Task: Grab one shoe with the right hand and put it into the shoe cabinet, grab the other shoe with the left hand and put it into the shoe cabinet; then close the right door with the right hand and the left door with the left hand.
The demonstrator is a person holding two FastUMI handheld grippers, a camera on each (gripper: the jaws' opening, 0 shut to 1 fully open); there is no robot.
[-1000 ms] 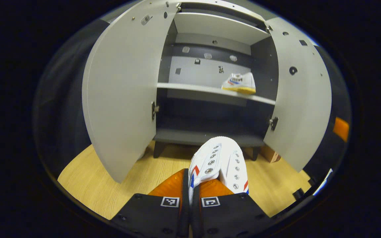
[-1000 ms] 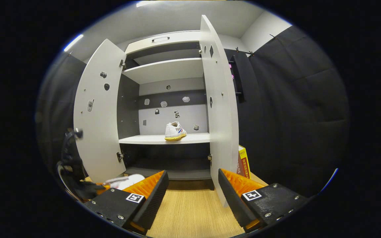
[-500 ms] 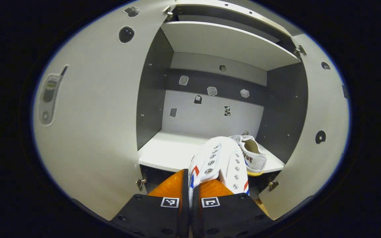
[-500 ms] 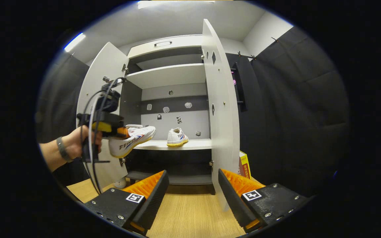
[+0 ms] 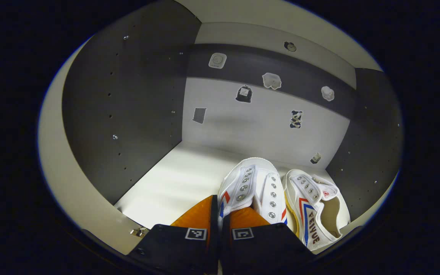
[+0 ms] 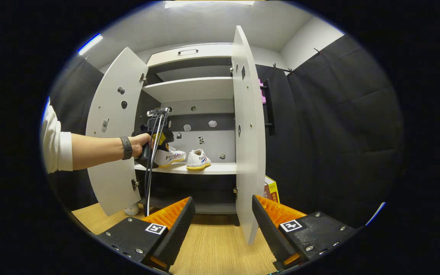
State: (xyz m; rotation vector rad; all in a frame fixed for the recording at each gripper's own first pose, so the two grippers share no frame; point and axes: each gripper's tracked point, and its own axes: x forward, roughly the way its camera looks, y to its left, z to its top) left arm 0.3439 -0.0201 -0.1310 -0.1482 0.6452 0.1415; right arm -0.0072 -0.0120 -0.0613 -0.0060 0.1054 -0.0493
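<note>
Shoe (image 5: 252, 183) pinched in my closed left gripper (image 5: 220, 214), right gripper (image 6: 220, 217) open, empty; careless release may nudge its neighbour (image 5: 313, 206).

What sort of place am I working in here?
Likely a staged booth, not a real home: a shoe cabinet with both doors open stands on a wood-look floor, with black cloth hung beside it. Two shoes are on its shelf.
</note>
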